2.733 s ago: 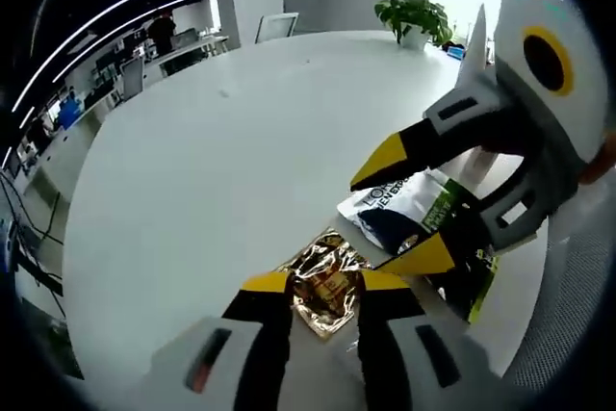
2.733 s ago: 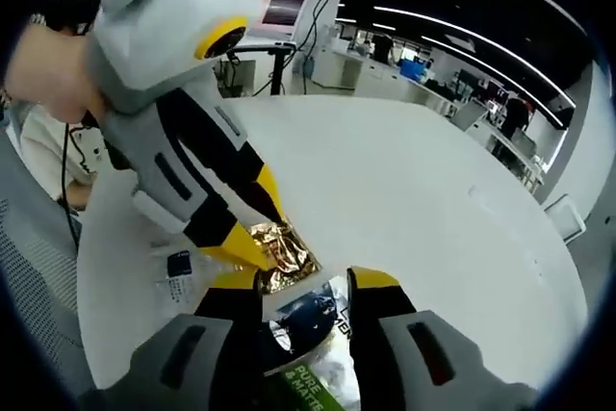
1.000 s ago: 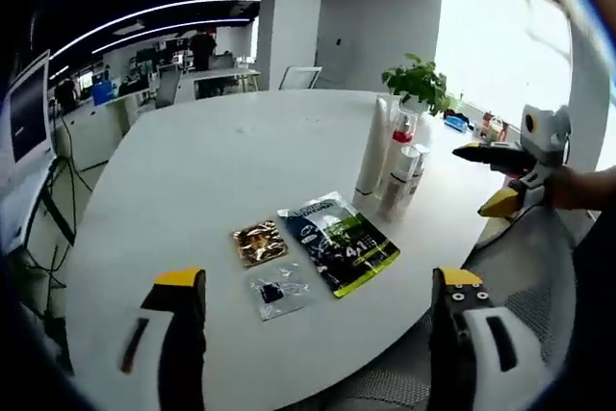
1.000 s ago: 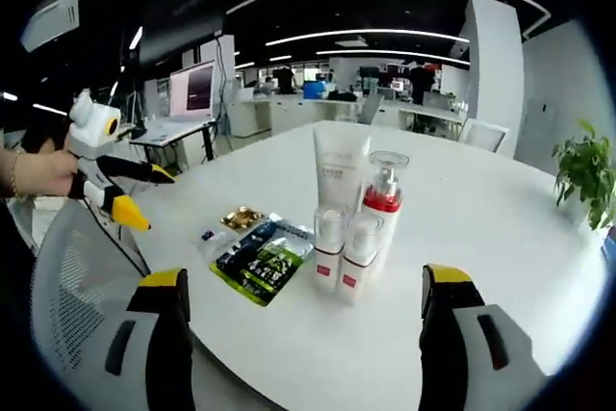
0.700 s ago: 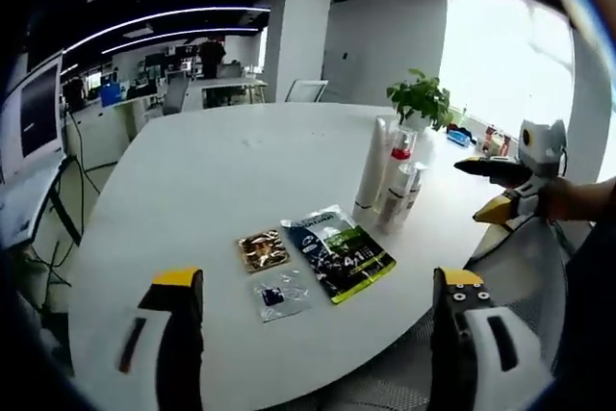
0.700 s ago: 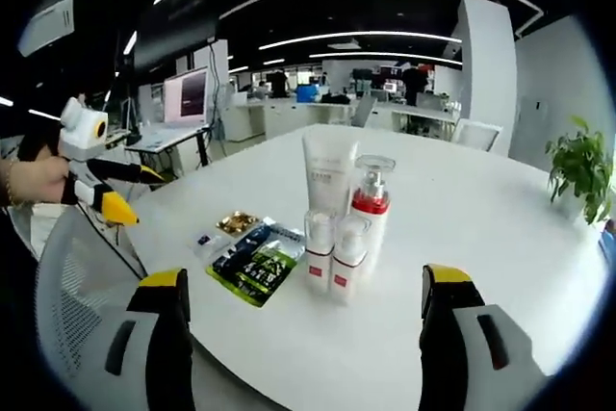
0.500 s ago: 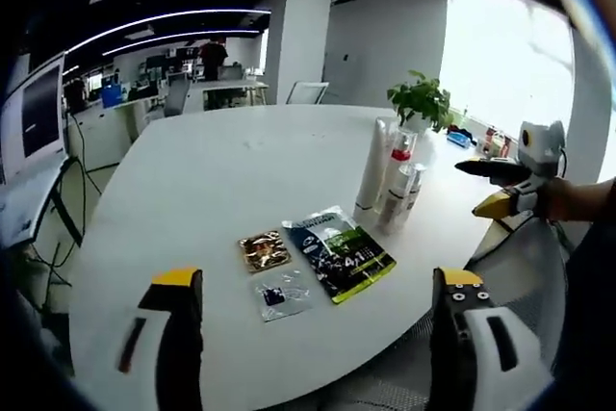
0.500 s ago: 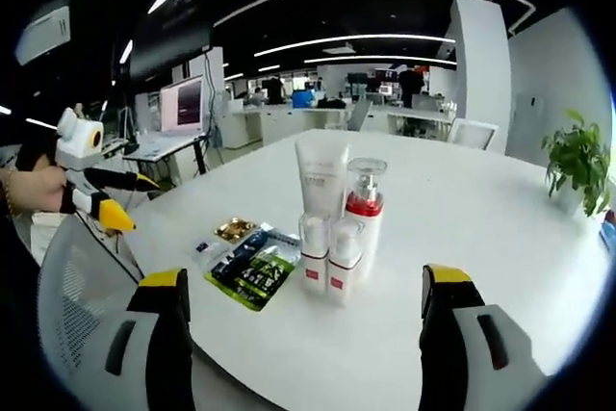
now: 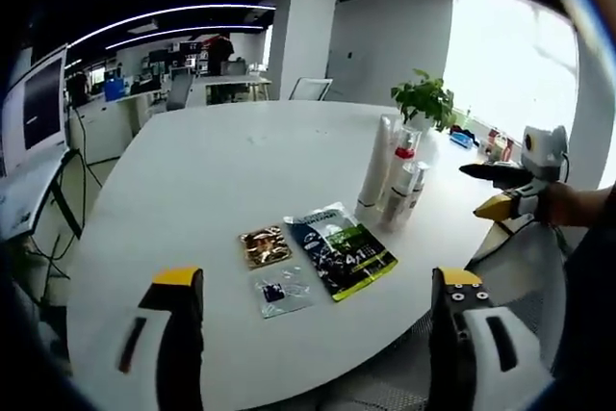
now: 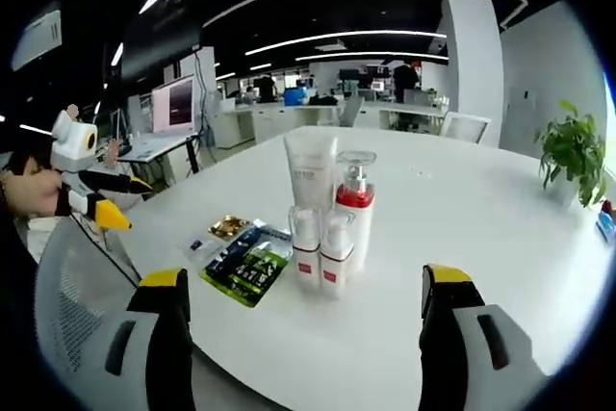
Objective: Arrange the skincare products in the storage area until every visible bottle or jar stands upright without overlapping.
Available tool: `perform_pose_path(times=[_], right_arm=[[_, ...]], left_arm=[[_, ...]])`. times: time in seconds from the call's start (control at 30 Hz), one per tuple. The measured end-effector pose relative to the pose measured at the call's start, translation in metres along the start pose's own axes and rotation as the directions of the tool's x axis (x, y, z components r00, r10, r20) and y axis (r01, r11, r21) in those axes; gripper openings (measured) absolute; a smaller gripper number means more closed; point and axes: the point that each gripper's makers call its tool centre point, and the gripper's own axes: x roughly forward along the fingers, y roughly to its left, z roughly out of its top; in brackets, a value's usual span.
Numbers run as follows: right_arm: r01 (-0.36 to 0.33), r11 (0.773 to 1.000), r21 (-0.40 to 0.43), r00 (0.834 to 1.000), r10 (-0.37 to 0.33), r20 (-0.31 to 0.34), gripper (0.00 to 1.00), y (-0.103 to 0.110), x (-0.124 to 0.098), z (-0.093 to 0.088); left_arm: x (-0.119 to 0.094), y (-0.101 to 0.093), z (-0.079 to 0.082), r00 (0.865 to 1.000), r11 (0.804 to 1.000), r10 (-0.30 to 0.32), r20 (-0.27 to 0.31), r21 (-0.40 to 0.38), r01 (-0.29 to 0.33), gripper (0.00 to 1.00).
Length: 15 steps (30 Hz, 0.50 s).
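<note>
Standing: white tube point(image 10: 310, 172), pump bottle point(image 10: 354, 207) and two small bottles point(image 10: 320, 249) all look upright, clustered tight against each other mid-table point(image 10: 462, 238); no toppled one visible.
Sachets: green sachet point(image 10: 246, 267), gold sachet point(image 10: 228, 228) and clear sachet point(image 10: 202, 246) lie flat just beside the bottle cluster, toward your side; green one's edge touches the clear one, gold sits apart.
Progress: judging it done or nearly; if anything's left, it's spacing out the cluster.
Grippers: you hold left gripper point(image 9: 313, 310) and right gripper point(image 10: 304, 305) with jaws spread wide, empty, both well back from the bottle cluster.
Change: 2.7 s ago both grippers were down on the sachets; you've since pulled back. Last second: minor camera drift, items unmoved.
</note>
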Motion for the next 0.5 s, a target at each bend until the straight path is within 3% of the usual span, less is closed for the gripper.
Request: perform_pose_path(times=[0.5], right_arm=[[-0.01, 0.999, -0.037, 0.999, 0.009, -0.038, 0.98, 0.0043, 0.0015, -0.0073]], left_arm=[[0.0007, 0.0017, -0.002, 1.0, 1.0, 0.002, -0.004, -0.004, -0.002, 0.97]])
